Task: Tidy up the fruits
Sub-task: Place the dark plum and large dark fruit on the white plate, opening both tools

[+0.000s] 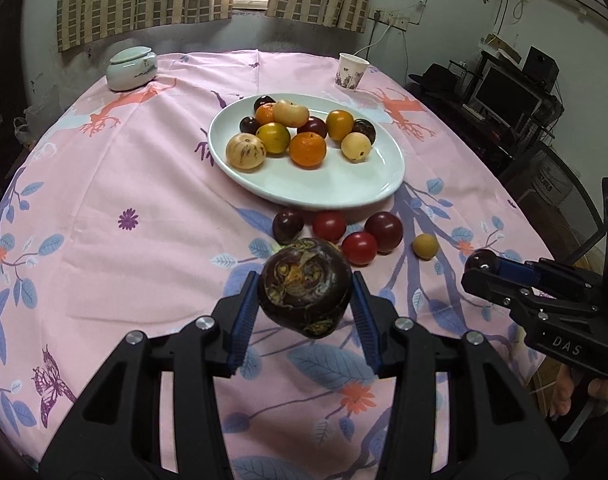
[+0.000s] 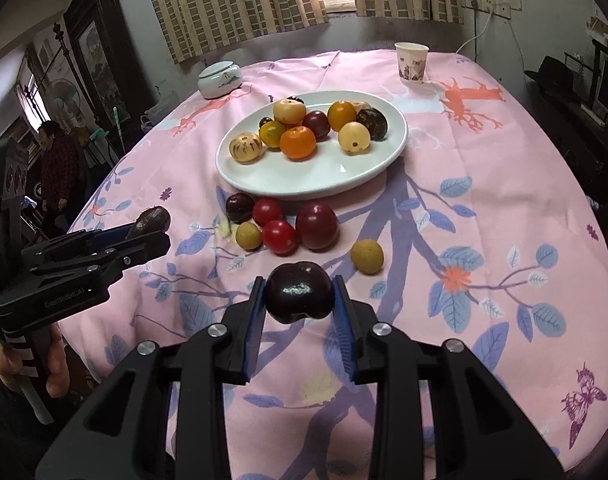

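My left gripper is shut on a dark brown water chestnut, held above the pink tablecloth; it shows at the left of the right wrist view. My right gripper is shut on a dark glossy plum; it shows at the right of the left wrist view. A white oval plate holds several oranges, plums and pale fruits. Loose red tomatoes, dark plums and small yellow fruits lie in front of the plate.
A lidded white ceramic jar stands at the table's far left. A paper cup stands at the far right. A desk with a monitor is beyond the table's right edge. A person stands at the left.
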Demonstrator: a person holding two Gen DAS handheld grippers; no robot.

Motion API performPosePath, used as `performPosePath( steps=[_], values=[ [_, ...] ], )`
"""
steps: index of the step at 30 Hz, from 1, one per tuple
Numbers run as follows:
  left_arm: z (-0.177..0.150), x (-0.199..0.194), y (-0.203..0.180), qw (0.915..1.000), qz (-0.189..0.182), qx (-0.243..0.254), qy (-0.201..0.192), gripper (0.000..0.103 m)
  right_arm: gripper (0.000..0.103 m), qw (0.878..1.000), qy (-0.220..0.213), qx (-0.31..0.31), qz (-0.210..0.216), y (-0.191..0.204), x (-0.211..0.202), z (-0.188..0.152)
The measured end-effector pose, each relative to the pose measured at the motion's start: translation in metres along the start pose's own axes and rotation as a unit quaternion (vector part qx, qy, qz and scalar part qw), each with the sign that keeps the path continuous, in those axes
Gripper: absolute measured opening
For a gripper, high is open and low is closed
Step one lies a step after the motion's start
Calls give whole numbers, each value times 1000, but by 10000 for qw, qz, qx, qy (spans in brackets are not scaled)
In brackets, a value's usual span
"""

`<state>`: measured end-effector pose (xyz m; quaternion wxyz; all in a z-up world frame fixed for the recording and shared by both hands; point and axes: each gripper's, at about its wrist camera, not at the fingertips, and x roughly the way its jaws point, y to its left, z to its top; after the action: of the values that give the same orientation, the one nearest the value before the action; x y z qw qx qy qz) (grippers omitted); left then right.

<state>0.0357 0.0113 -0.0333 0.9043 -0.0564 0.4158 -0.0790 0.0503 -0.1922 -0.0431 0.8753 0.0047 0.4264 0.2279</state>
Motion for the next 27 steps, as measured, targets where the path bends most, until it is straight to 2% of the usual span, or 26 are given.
performPosePath(
  steps=[5, 8, 13, 19, 27],
  values=[
    [45, 15, -4, 9997, 204, 154, -1, 46, 33, 9998, 41, -153, -87, -9, 11, 36],
    [75, 28, -7, 9991, 353, 242, -37, 46, 33, 9992, -63, -210, -340, -19, 19, 64],
    [114, 59, -10, 9991, 375, 179, 66, 46, 33, 9986, 7, -223, -479, -35, 51, 101],
    [145, 102, -20, 9990, 278, 121, 332, 46, 33, 9985, 246, -120, -482, -52, 94, 125],
    [159, 144, -29, 9979, 221, 129, 596, 46, 33, 9972, 366, -210, -612, -63, 121, 134]
  ],
)
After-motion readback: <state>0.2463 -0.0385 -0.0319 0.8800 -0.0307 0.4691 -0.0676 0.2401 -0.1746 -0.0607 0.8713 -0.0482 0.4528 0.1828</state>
